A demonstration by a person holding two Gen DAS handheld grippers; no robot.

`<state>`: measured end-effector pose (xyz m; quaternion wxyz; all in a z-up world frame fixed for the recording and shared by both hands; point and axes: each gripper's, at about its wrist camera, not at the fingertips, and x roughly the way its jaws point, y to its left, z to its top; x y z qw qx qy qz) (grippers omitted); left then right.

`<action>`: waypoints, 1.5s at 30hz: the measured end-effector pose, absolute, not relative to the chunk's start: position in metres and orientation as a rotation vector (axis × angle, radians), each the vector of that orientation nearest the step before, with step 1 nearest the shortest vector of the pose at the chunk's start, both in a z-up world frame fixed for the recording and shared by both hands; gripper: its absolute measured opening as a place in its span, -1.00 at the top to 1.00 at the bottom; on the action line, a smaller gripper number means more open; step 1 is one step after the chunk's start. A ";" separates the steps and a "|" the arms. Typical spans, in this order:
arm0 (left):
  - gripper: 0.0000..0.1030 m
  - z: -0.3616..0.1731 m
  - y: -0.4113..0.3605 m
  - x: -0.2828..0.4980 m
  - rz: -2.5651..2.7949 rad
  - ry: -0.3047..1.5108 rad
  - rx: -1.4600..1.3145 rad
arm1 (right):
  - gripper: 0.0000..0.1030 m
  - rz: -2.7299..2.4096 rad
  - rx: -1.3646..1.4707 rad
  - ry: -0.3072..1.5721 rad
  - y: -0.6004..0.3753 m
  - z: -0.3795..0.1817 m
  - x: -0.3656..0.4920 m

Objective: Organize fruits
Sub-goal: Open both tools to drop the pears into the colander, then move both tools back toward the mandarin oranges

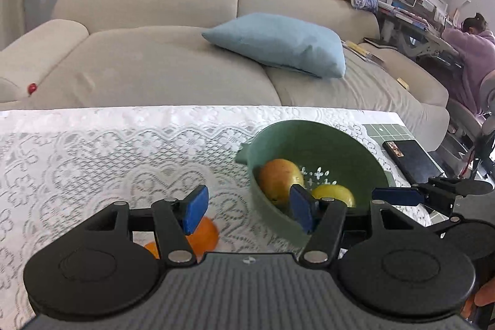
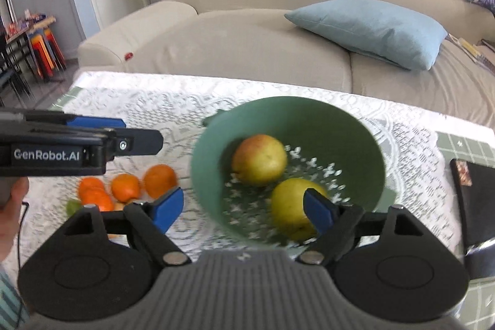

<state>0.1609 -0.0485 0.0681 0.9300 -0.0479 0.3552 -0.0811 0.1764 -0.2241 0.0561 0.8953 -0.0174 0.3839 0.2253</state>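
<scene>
A green bowl (image 1: 324, 141) (image 2: 309, 119) stands on the lace-covered table and holds a red-yellow apple (image 1: 280, 183) (image 2: 260, 160) and a yellow-green apple (image 1: 334, 195) (image 2: 290, 206). Left of the bowl lie three oranges (image 2: 159, 180) with a small green fruit (image 2: 72, 206) beside them. One orange (image 1: 204, 234) shows under my left gripper (image 1: 249, 209) (image 2: 142, 132), which hovers open and empty above the cloth. My right gripper (image 2: 244, 212) (image 1: 402, 190) is open over the bowl's near rim, with nothing between its pads.
A black box (image 1: 411, 156) (image 2: 473, 200) lies on the table right of the bowl. Beyond the far table edge is a beige sofa (image 1: 148, 57) with a light blue cushion (image 1: 278, 42). A person in lilac (image 1: 473, 51) sits at a desk far right.
</scene>
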 end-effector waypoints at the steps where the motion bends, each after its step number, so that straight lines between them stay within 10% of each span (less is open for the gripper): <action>1: -0.38 0.069 -0.046 0.155 -0.161 0.721 -0.096 | -0.59 0.472 -0.025 0.789 -0.222 0.056 0.171; 33: -0.38 0.014 0.047 0.051 -0.047 0.647 -0.184 | -0.62 0.467 0.077 0.592 -0.166 0.002 0.091; 45: -0.29 0.004 0.057 0.061 -0.069 0.621 -0.220 | -0.17 0.534 0.108 0.627 -0.154 -0.007 0.106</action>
